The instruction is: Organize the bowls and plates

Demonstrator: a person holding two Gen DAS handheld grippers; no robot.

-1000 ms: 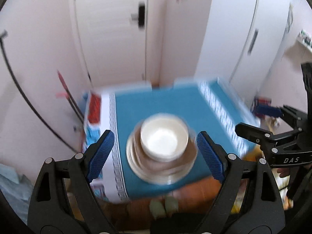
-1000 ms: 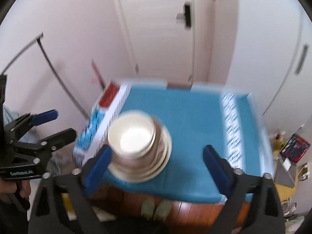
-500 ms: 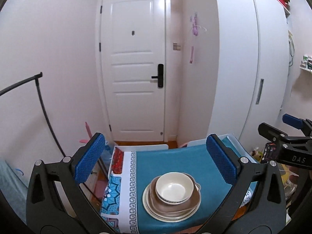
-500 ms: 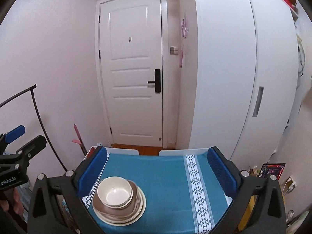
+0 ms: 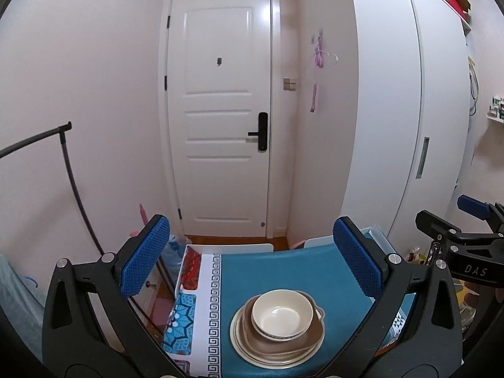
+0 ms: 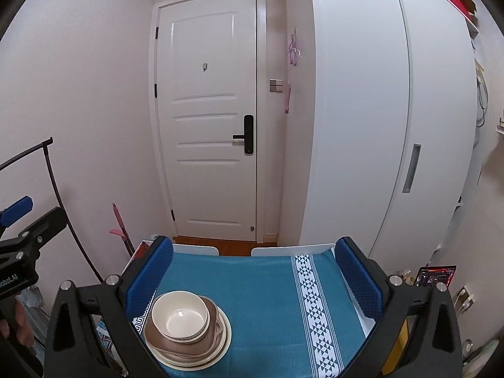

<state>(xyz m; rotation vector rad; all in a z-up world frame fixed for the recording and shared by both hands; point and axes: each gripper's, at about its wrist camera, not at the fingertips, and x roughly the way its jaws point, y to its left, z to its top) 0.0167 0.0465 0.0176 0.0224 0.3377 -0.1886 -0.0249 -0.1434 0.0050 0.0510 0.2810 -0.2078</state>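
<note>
A: White door and wardrobe noted behind; teal-clothed surface carries one stack: cream bowl nested in brown dish on cream plates.

B: Left gripper and right gripper are held above it, jaws wide apart, empty.

A: Ceramic is judged rigid, glazed, slippery, breakable; the bowl is best taken across its rim.

B: "DAS" is read on the right gripper; reversed lettering on the other is only partly legible.
</note>
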